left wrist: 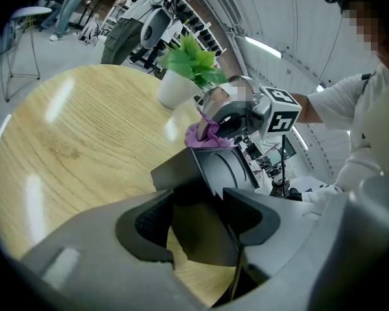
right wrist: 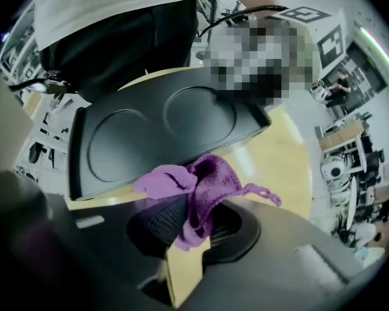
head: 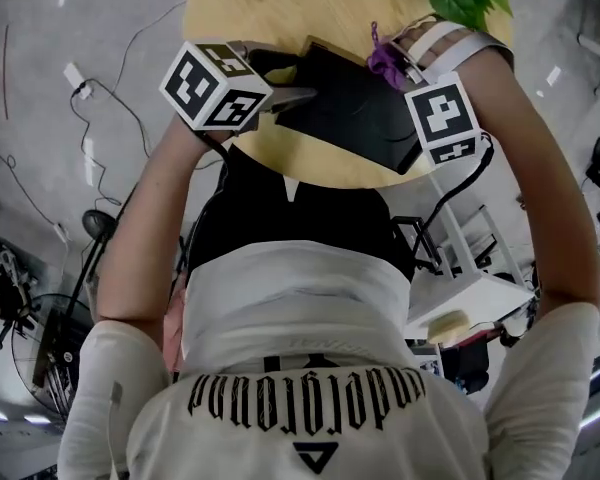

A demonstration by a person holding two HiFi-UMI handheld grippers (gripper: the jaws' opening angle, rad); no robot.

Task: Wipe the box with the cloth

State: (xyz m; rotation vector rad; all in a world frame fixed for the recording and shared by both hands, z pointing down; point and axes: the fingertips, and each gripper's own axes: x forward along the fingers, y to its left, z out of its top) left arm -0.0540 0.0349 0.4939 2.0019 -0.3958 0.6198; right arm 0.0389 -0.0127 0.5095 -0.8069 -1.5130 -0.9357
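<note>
On the round wooden table (head: pixel 250 8), near the edge closest to the person, lies the black box (head: pixel 350 108). Its upper face is flat and shows two shallow round recesses, which are clearest in the right gripper view. One corner of the box points toward the left gripper (left wrist: pixel 198 219), and this gripper has its two jaws closed on the wall of the box at that corner. I judge that this grasp is there to hold the box steady, so that it does not slide on the smooth wood when it is rubbed.

At the opposite side of the box is the purple cloth (right wrist: pixel 201 186). The right gripper (right wrist: pixel 194 225) has it clamped between its pads, and a loose bunch of the cloth hangs out in front of the jaws. The bunch sits at the edge of the box, touching it or just beside it; I cannot tell which. Held this way, the soft part meets the box first and not the hard jaws, which suits wiping.

Farther back on the table stands a green plant (left wrist: pixel 191 60) in a white pot (left wrist: pixel 175 89), apart from the box. The wiping seems to be at its start or under way.
</note>
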